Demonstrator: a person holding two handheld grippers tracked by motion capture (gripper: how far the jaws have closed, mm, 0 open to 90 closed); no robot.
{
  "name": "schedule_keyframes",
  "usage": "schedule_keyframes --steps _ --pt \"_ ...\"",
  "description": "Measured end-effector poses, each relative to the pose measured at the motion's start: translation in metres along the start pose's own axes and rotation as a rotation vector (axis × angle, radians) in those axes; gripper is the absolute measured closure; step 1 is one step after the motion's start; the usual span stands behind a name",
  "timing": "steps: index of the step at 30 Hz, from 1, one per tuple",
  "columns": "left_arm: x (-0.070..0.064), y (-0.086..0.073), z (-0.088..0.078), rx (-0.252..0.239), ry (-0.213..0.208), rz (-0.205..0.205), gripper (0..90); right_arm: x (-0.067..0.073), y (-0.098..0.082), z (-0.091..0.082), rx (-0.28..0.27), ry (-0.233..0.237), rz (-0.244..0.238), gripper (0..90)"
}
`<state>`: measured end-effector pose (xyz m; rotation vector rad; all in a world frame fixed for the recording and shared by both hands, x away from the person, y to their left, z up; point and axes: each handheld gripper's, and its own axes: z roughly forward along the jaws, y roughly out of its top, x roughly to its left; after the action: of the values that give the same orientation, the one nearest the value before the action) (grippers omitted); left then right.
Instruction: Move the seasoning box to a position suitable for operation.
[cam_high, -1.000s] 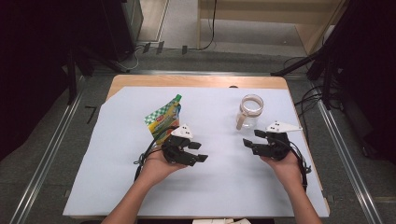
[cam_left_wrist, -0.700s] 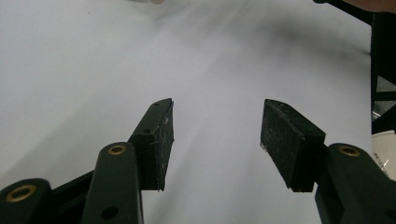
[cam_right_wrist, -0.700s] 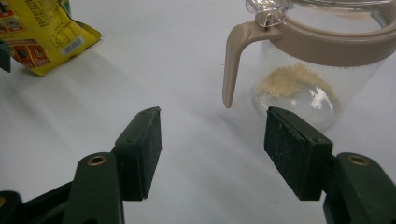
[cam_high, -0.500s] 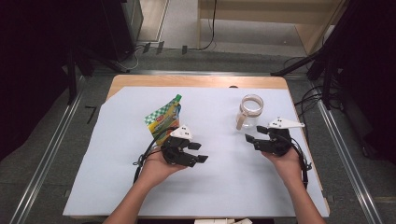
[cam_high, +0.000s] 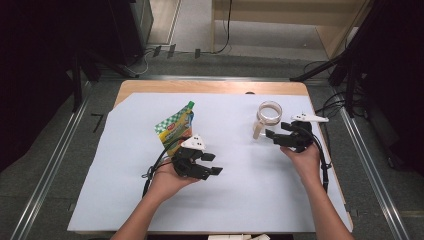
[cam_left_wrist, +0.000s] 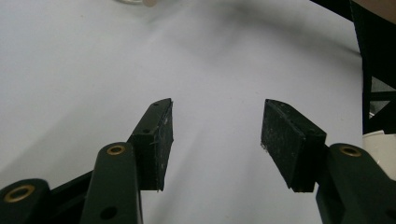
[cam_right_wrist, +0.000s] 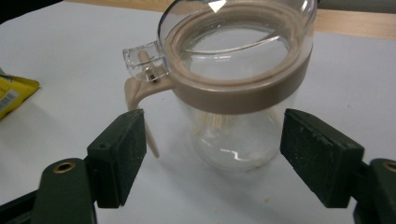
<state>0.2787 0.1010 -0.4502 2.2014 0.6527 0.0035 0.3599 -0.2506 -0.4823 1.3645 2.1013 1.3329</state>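
A clear glass jar with a beige collar, a clear lid and a beige handle stands at the right of the white sheet. My right gripper reaches it from the right. In the right gripper view the jar stands between and just beyond the pads, which do not touch it. The right gripper has just been opening its jaws. A green and yellow chequered pouch with a green cap lies at mid-left. Just below it my left gripper rests open and empty, its jaws pointing over bare sheet.
The white sheet covers most of a wooden table. A corner of the pouch shows at the left in the right gripper view. Dark stands and cables line the floor around the table.
The right hand has moved forward and left up to the jar, and its jaws stand wider apart. The left hand and the pouch have stayed put.
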Motion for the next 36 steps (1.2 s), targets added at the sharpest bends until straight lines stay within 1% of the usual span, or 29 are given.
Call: schedule_keyframes --steps 2,7,9,12,13,14,16,19,22,25,28,32,36 --pt "0.0 0.0 0.0 -0.003 -0.002 -0.001 44.6 0.0 0.001 0.005 0.009 -0.018 -0.012 20.4" --pt "-0.001 -0.001 0.001 -0.001 -0.006 0.002 44.6 -0.004 0.001 0.019 0.014 -0.047 -0.032 19.5" --pt "-0.001 -0.001 0.003 -0.002 -0.011 -0.005 44.5 -0.008 0.0 0.025 0.003 -0.045 -0.025 18.7" --pt "-0.002 -0.001 0.004 0.005 -0.014 0.002 44.5 -0.012 -0.004 0.034 -0.022 -0.024 0.006 14.5" --pt "-0.002 -0.001 0.005 0.009 -0.013 0.006 44.5 -0.013 -0.006 0.038 -0.025 -0.023 0.007 13.5" --pt "-0.003 -0.001 0.006 0.014 -0.013 0.005 44.6 -0.013 -0.007 0.041 -0.023 -0.03 0.004 12.9" --pt "-0.003 -0.001 0.006 0.012 -0.018 0.008 44.5 -0.011 -0.009 0.048 -0.025 -0.053 -0.031 12.0" --pt "-0.004 -0.001 0.006 0.01 -0.019 0.006 44.5 -0.01 -0.01 0.055 -0.049 -0.069 -0.041 10.5" --pt "-0.003 -0.001 0.006 0.004 -0.021 0.006 44.5 -0.01 -0.008 0.06 -0.053 -0.077 -0.052 10.0" --pt "-0.002 -0.001 0.005 0.003 -0.023 0.001 44.5 -0.01 -0.004 0.064 -0.039 -0.071 -0.05 9.3" --pt "-0.002 -0.002 0.006 0.008 -0.022 0.0 44.4 -0.01 -0.003 0.068 -0.053 -0.066 -0.048 9.2" --pt "-0.002 -0.002 0.005 0.002 -0.026 -0.002 44.4 -0.008 -0.001 0.071 -0.05 -0.072 -0.044 9.5" --pt "-0.001 -0.002 0.005 0.005 -0.02 -0.005 44.4 -0.007 0.0 0.071 -0.053 -0.086 -0.061 10.5"
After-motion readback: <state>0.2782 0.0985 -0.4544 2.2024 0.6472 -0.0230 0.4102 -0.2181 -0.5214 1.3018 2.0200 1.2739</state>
